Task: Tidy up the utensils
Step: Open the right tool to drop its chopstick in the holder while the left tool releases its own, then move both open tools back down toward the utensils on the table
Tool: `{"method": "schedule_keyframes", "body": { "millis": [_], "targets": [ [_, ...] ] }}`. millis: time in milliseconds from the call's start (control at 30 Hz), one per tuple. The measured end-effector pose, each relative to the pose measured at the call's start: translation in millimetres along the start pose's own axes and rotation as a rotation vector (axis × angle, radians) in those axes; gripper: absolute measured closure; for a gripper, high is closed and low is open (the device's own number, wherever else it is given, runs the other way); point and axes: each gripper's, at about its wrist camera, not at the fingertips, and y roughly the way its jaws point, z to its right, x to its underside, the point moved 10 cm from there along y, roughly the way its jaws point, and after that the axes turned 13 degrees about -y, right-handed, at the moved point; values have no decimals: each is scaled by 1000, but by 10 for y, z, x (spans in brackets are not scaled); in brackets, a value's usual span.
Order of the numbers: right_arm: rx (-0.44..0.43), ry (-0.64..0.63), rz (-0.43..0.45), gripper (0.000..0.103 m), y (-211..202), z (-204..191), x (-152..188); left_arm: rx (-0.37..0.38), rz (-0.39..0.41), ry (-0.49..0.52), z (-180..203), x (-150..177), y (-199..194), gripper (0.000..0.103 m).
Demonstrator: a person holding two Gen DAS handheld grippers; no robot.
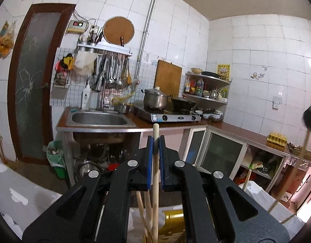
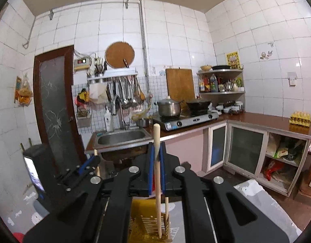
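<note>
The long pale wooden stick (image 2: 157, 162) is standing almost straight up between the right gripper (image 2: 156, 151) fingers, and its bottom end is going down into the yellow plastic holder with slits (image 2: 141, 222) right below. I think it is being held upright like this so it can slide into the holder without knocking the thin stick (image 2: 166, 212) already standing there. The blue pads (image 2: 151, 168) are squeezing tight on it.

The left gripper (image 1: 155, 147) is also pinching a pale wooden stick (image 1: 155, 162) of its own, clamped tight between its blue pads (image 1: 149, 162). That stick is pointing up too, and under it more wooden sticks (image 1: 146, 208) are leaning together beside a shiny gold thing (image 1: 173, 220) that I cannot make out.

Both grippers are pointing level at the far kitchen wall, over the steel sink (image 2: 121, 137). The left one is sitting low at the right one's left side.
</note>
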Motion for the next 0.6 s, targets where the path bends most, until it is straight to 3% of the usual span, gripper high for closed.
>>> {"method": "schedule_keyframes", "body": {
  "millis": [267,333,400,433,500,600],
  "targets": [
    [-12,-29,-133,96,291,2,607,-35,-45,74,-16,140,-150,98],
    [-6,-55,-162,95,303,-3,698,-32,-70,100,17,154,-228,91],
    [5,-72,-191,93,272,30,752,-37,-76,124,33,124,-397,67],
    [8,-67,-203,88,268,52,749,-42,-79,127,32,116,-448,59],
    [19,-41,-227,41,160,140,760,-58,-95,134,2,75,-618,33],
    [39,-32,-220,38,-93,248,719,-41,-130,102,-63,58,-877,19]
  ]
}}
